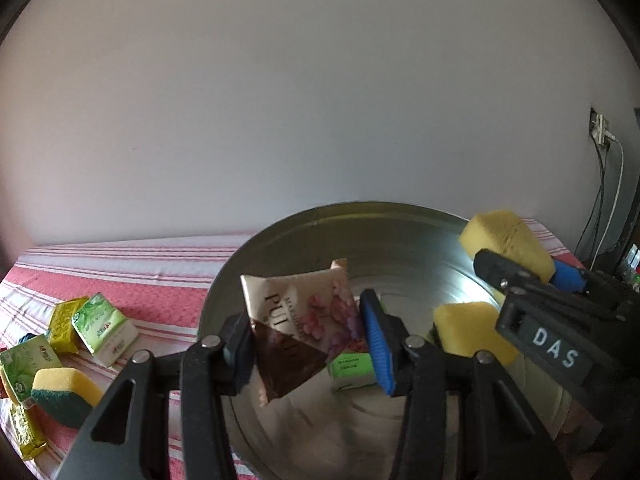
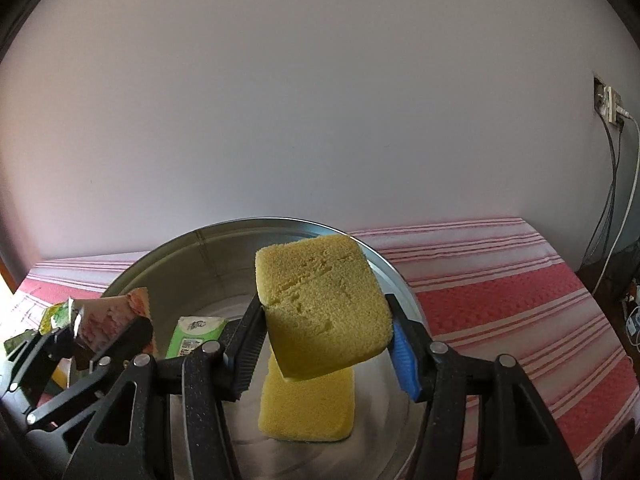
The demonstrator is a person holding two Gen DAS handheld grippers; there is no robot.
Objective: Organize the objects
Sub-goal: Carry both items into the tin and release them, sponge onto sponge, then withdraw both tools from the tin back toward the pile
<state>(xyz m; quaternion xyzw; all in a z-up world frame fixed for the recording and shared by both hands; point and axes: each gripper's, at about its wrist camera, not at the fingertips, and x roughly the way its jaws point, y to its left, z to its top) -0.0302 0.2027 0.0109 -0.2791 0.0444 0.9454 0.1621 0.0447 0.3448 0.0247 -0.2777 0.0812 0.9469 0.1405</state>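
A big metal bowl [image 1: 400, 232] stands on the striped cloth. My left gripper [image 1: 308, 340] hangs over it, its pads against both edges of a tilted brown and pink flowered packet [image 1: 296, 320]. To the right, my right gripper [image 2: 326, 332] is shut on a yellow sponge [image 2: 324, 304], held above the bowl's [image 2: 208, 264] middle. Directly below, a second yellow sponge [image 2: 308, 408] lies in the bowl beside a green tissue pack [image 2: 196, 332]. That pack [image 1: 352, 364] shows under the left gripper's blue pad.
Left of the bowl, several green and yellow-green packs [image 1: 104, 328] and a yellow sponge with a green scourer [image 1: 64, 392] lie on the red striped cloth [image 2: 500, 300]. A plain wall stands close behind. A wall socket with hanging cables [image 2: 610, 104] is at the far right.
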